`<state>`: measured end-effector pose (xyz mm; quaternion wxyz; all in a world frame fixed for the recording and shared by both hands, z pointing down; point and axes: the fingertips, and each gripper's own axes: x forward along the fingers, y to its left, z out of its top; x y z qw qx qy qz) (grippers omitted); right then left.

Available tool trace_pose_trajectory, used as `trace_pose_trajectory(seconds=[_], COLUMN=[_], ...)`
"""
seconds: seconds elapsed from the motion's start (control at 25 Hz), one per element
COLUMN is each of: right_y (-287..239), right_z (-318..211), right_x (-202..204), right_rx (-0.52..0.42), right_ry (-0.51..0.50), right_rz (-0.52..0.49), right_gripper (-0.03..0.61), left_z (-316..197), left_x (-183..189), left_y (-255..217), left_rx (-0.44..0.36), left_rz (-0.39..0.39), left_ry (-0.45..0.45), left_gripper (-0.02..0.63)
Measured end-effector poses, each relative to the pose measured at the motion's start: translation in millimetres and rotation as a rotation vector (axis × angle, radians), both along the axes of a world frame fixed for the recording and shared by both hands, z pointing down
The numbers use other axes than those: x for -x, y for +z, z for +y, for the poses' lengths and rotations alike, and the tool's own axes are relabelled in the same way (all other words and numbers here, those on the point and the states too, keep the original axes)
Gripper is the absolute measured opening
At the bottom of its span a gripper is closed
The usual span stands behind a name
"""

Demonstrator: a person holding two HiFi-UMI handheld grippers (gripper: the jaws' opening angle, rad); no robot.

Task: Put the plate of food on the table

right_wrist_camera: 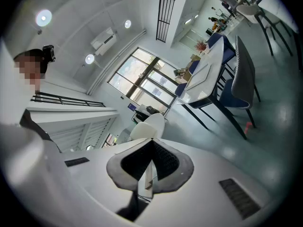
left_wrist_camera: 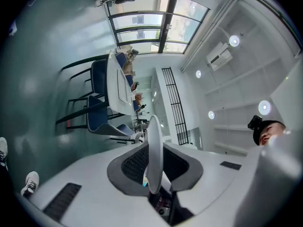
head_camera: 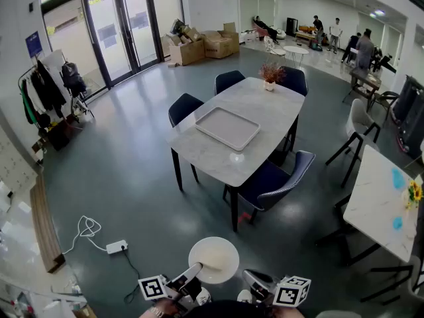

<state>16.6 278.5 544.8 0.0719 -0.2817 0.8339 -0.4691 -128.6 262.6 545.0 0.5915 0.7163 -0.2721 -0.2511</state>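
A round white plate (head_camera: pixel 213 260) hangs low in front of me, well short of the marble table (head_camera: pixel 265 105); from above its surface looks plain white. My left gripper (head_camera: pixel 196 268) is shut on the plate's near-left rim. In the left gripper view the plate (left_wrist_camera: pixel 155 145) stands edge-on, clamped between the jaws of the left gripper (left_wrist_camera: pixel 154 174). My right gripper (head_camera: pixel 248 278) sits just right of the plate, apart from it. In the right gripper view the right gripper (right_wrist_camera: pixel 150 162) has its jaws together with nothing held, and the plate (right_wrist_camera: pixel 147 126) shows beyond them.
A grey tray (head_camera: pixel 227 128) and a small white thing (head_camera: pixel 236 157) lie on the table, a potted plant (head_camera: pixel 270 75) at its far end. Blue chairs (head_camera: pixel 271 181) surround it. A power strip with cable (head_camera: pixel 116 246) lies on the floor left. Another table (head_camera: pixel 381 197) stands right.
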Motion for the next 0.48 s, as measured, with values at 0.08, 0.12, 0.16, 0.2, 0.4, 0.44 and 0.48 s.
trace_pose_trajectory(seconds=[0.08,0.12,0.16,0.2,0.4,0.44,0.48], right_y=[-2.5,-3.3,-3.3,-2.4,0.5,0.1,-1.1], right_z=[1.7,2.6,3.7,5.0,8.9,9.8,10.5], right_x=[-1.1,-1.4,-1.5,-1.0,1.3,1.5,1.6], right_rx=[0.0,0.001,0.002,0.005,0.022,0.027,0.027], right_ry=[0.0,-0.001,-0.001,-0.002,-0.008,-0.009,-0.007], right_rz=[0.0,0.0,-0.001,-0.005,-0.037,-0.048,-0.058], right_gripper=[0.011,0.011,0.011,0.011,0.011,0.011,0.011], left_z=[2.2,3.2,4.2,5.1,7.5,8.0,8.6], left_x=[-0.7,-0.8,-0.7,-0.4,-0.3,-0.5,-0.2], left_y=[-2.3,-3.1,-3.6,-3.8,-3.0,-3.7,-4.3], left_rx=[0.0,-0.001,-0.004,-0.006,-0.008,-0.005,-0.002], left_rz=[0.003,0.003,0.002,0.002,0.004,0.006,0.008], left_ry=[-0.003,-0.003,-0.004,-0.004,-0.007,-0.008,-0.009], left_gripper=[0.069,0.069,0.069,0.069,0.069,0.069,0.069])
